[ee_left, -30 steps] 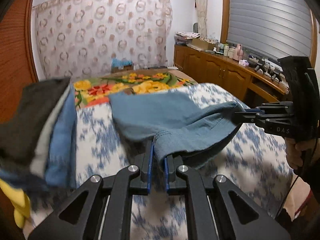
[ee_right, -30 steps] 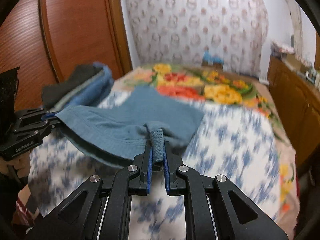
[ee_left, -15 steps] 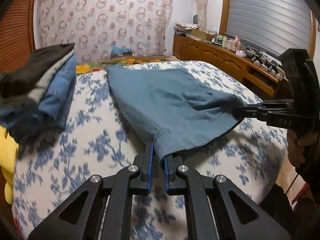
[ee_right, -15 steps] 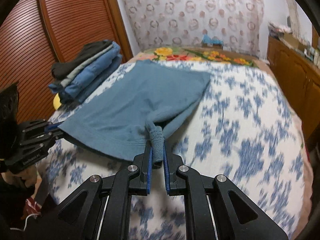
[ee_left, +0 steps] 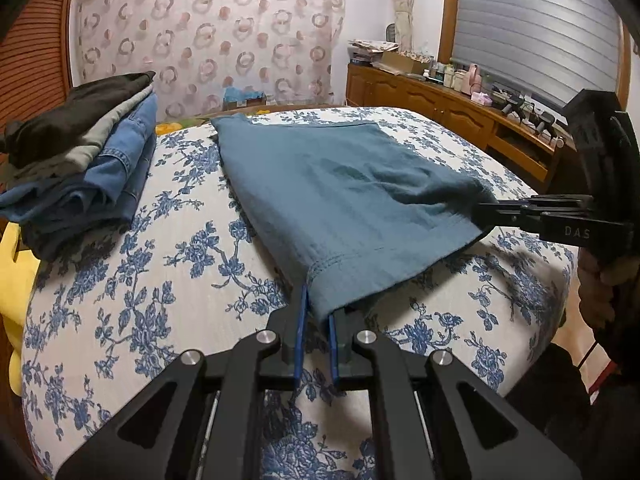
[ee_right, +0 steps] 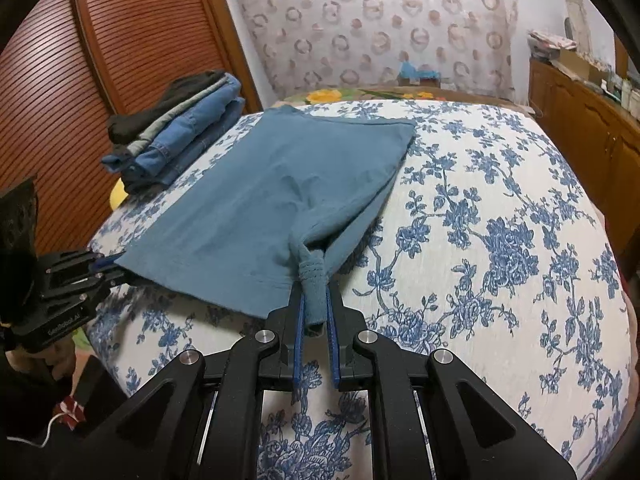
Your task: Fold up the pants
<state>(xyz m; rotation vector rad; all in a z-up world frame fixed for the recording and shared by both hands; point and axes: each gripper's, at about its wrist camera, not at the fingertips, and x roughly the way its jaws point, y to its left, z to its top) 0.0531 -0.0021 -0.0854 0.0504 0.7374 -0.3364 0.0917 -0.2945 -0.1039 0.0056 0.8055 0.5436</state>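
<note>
- Two grippers were clamped on the near hem of the teal pants (ee_left: 340, 184), one at each corner
- Nearest in the left wrist view, the left gripper (ee_left: 317, 320) had its blue pads closed on the left corner of the hem, the cloth pinched between them
- Nearest in the right wrist view, the right gripper (ee_right: 315, 312) gripped a bunched, rolled bit of the right corner between its pads
- Each gripper showed in the other's view at the side, held by a hand (ee_left: 600, 292) and biting the opposite corner of the hem
- Beyond the jaws, the pants lay mostly flat on the blue-flowered bedspread (ee_right: 500, 240), folded into a rough rectangle, the near edge lifted slightly off the bed
- Left of the pants, apart from them, sat a stack of folded clothes (ee_left: 80, 168): denim below, grey and black on top
- Something yellow (ee_left: 16, 272) lay under the stack's edge
- Farthest back hung a ring-patterned curtain (ee_left: 208, 32), with a wooden sideboard (ee_left: 440, 108) along the right wall
</note>
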